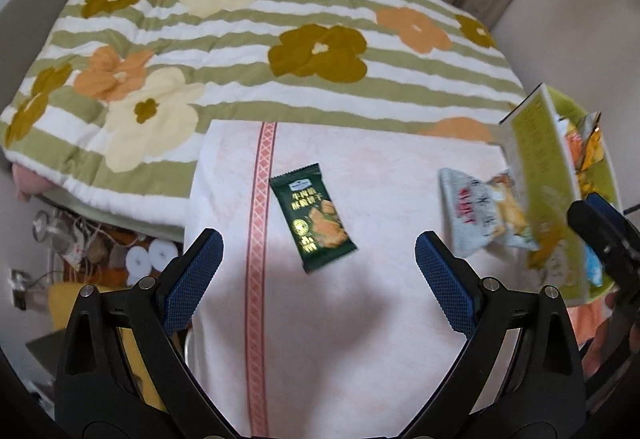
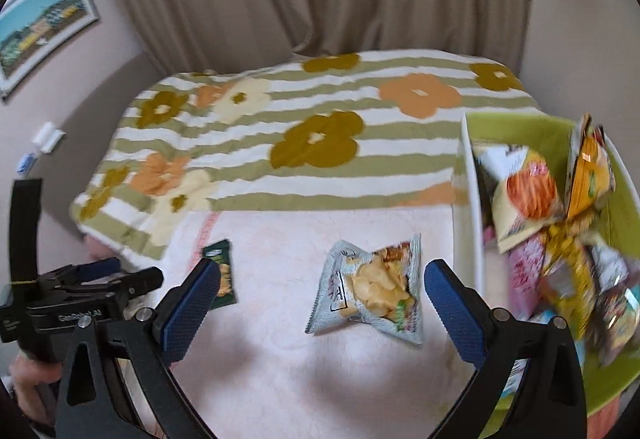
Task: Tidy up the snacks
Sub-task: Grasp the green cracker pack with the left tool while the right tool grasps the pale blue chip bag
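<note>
Two hand-held tools hover over a pale pink towel [image 1: 360, 319] spread on a bed, beside a floral striped quilt [image 1: 240, 51], with two snacks left to tidy. The left tool [image 1: 319, 271] hangs with its blue pads wide apart and empty above a dark green biscuit packet [image 1: 313, 218] lying flat near the towel's red woven stripe [image 1: 260, 223]. The right tool [image 2: 320, 303], likewise spread and holding nothing, frames a puffy silver chip bag [image 2: 370, 289] just beside the green storage box [image 2: 624, 223], already crowded with packets. The step in hand appears to be picking up both snacks. A clean grasp would likely mean lowering each tool squarely so the pads straddle the wrapper, pinching the chip bag at a crimped seam rather than its air-filled middle, and lifting clear of the box's white wall [image 2: 468, 207].
</note>
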Demonstrator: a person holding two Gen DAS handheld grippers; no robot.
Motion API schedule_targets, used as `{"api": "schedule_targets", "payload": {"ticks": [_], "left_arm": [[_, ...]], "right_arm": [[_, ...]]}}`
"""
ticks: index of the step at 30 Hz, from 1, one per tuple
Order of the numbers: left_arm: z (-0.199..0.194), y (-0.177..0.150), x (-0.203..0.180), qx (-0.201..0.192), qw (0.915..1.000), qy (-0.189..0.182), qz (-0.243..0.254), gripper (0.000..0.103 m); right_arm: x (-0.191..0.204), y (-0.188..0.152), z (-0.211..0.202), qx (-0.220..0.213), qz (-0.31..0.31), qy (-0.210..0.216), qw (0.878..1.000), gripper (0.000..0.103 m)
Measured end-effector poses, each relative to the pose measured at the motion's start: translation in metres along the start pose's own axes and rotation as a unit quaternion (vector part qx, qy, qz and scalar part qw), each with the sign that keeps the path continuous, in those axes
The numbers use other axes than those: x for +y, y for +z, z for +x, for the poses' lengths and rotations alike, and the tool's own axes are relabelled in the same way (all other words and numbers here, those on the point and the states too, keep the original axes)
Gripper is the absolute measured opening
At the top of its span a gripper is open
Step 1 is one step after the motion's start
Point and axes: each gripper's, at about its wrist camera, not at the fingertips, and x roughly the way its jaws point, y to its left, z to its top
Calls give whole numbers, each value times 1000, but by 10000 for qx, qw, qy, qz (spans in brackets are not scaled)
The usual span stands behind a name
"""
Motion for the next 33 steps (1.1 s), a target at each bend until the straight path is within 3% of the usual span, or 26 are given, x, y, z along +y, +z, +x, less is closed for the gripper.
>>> {"api": "schedule_targets", "payload": {"ticks": [7,17,22,26,28,33], "left_arm": [[58,6,7,332,9985,-173,399,96],[98,9,1,454,9964,-162,699,95],[115,7,0,691,9950,-34,717,72],[117,3,-1,670,9938,67,884,69],[116,2,0,671,9931,164,943,57],[114,5,5,742,9937,195,816,51]], "right_arm": [[19,-24,43,-65,-76,-1126,9936,102],[16,-25,73,60,-299,-1671,9855,102],[11,-26,79,76,-210,-1659,9859,102],[10,-28,86,163,-154,-1629,9864,102],[8,-30,90,212,-112,-1598,9869,102],[5,-29,96,243,-238,-1691,9850,102]]}}
